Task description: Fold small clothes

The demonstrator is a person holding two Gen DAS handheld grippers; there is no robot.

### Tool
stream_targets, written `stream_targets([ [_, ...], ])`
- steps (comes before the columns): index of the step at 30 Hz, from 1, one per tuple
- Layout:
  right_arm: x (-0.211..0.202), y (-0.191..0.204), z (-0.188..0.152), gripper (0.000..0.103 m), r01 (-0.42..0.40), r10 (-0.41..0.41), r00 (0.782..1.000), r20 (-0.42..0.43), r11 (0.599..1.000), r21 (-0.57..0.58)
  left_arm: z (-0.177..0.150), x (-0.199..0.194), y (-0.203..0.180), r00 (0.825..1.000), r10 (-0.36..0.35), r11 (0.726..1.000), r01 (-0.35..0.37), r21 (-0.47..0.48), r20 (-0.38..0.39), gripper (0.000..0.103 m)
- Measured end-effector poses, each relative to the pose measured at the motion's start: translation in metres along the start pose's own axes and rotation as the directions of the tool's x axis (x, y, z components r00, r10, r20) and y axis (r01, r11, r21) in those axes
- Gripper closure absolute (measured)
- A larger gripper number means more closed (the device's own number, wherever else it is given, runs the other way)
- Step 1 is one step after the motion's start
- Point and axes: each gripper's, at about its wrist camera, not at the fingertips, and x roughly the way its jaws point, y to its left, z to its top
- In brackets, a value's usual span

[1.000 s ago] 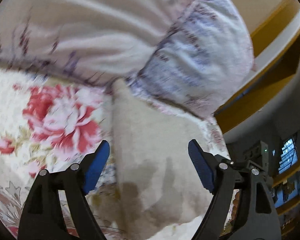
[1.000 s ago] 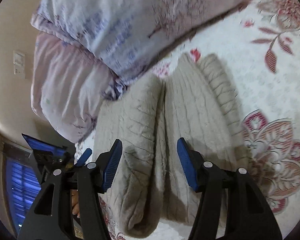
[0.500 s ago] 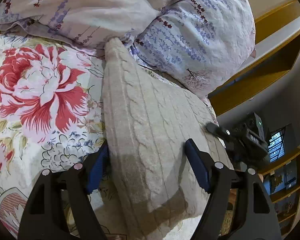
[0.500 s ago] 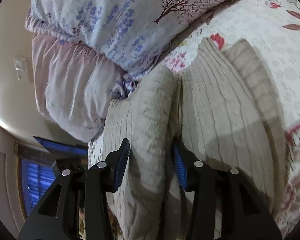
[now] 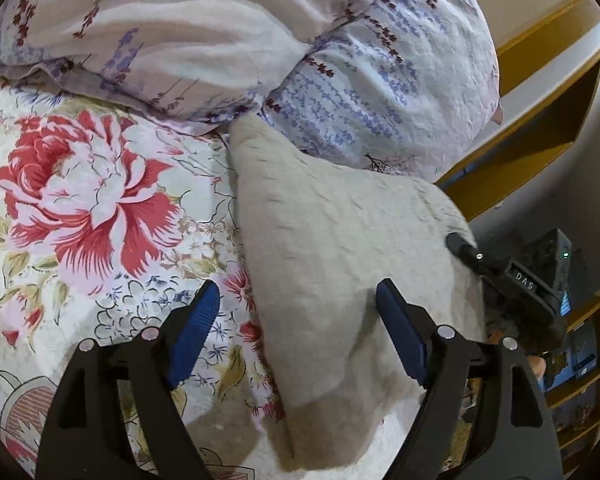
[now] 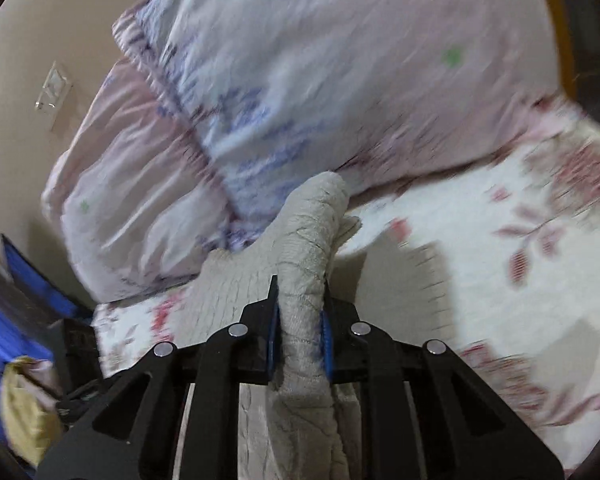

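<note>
A beige cable-knit sweater (image 5: 332,248) lies folded on the floral bedspread (image 5: 80,208), its far tip against the pillows. My left gripper (image 5: 298,336) is open, its blue pads on either side of the sweater's near left edge, not gripping it. My right gripper (image 6: 299,330) is shut on a bunched fold of the sweater (image 6: 304,240) and holds it lifted off the bed. The right gripper's body (image 5: 516,280) shows at the sweater's right edge in the left wrist view.
Two lilac floral pillows (image 5: 228,40) lie at the head of the bed, just beyond the sweater; they also show in the right wrist view (image 6: 300,80). A yellow wooden shelf (image 5: 540,120) stands to the right. A wall switch (image 6: 54,88) is on the beige wall.
My right gripper closed on a fold of the sweater and lifted it. My left gripper stayed open and drew back slightly from the sweater.
</note>
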Motion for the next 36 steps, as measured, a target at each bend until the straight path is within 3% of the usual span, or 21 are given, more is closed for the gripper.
stream_targets([
  [4, -0.001, -0.026, -0.008, 0.086, 0.141, -0.14, 0.989, -0.041, 0.99, 0.021, -0.001, 0.005, -0.008, 1.0, -0.014, 1.0, 0.015, 0.026, -0.01, 0.023],
  [7, -0.002, -0.03, -0.012, 0.086, 0.136, -0.135, 0.99, -0.039, 0.99, 0.027, -0.002, 0.006, -0.01, 1.0, -0.026, 0.999, 0.027, 0.044, -0.012, 0.023],
  [11, -0.012, -0.023, -0.008, 0.086, 0.118, -0.119, 0.993, 0.025, 0.993, 0.028, -0.003, 0.007, -0.013, 0.999, -0.042, 0.997, 0.043, 0.065, -0.017, 0.023],
  [16, 0.009, -0.046, -0.013, 0.086, 0.244, -0.242, 0.97, -0.031, 0.969, 0.051, -0.005, 0.011, -0.016, 0.998, -0.061, 0.995, 0.063, 0.075, -0.03, 0.023],
  [20, 0.012, -0.059, -0.019, 0.082, 0.244, -0.239, 0.969, -0.058, 0.963, 0.111, -0.005, 0.011, -0.015, 0.997, -0.07, 0.995, 0.072, 0.074, -0.03, 0.023],
  [23, 0.001, -0.059, -0.017, 0.069, 0.238, -0.23, 0.97, -0.072, 0.962, 0.134, -0.006, 0.013, -0.015, 0.997, -0.072, 0.994, 0.075, 0.075, -0.039, 0.023],
  [24, -0.006, -0.06, -0.018, 0.059, 0.228, -0.22, 0.973, -0.067, 0.962, 0.151, -0.006, 0.014, -0.015, 0.996, -0.073, 0.994, 0.076, 0.077, -0.043, 0.023],
  [26, -0.029, -0.066, -0.023, 0.049, 0.168, -0.165, 0.986, -0.03, 0.967, 0.193, -0.006, 0.015, -0.017, 0.996, -0.075, 0.994, 0.079, 0.081, -0.051, 0.023],
  [31, -0.067, -0.074, -0.044, 0.048, 0.101, -0.102, 0.995, -0.007, 0.97, 0.221, -0.006, 0.011, -0.024, 0.997, -0.058, 0.997, 0.061, 0.053, -0.057, 0.024],
  [36, -0.074, -0.071, -0.063, 0.05, 0.065, -0.059, 0.998, -0.038, 0.98, 0.188, -0.015, 0.008, -0.034, 0.995, -0.049, 0.998, 0.053, 0.043, -0.083, 0.024],
])
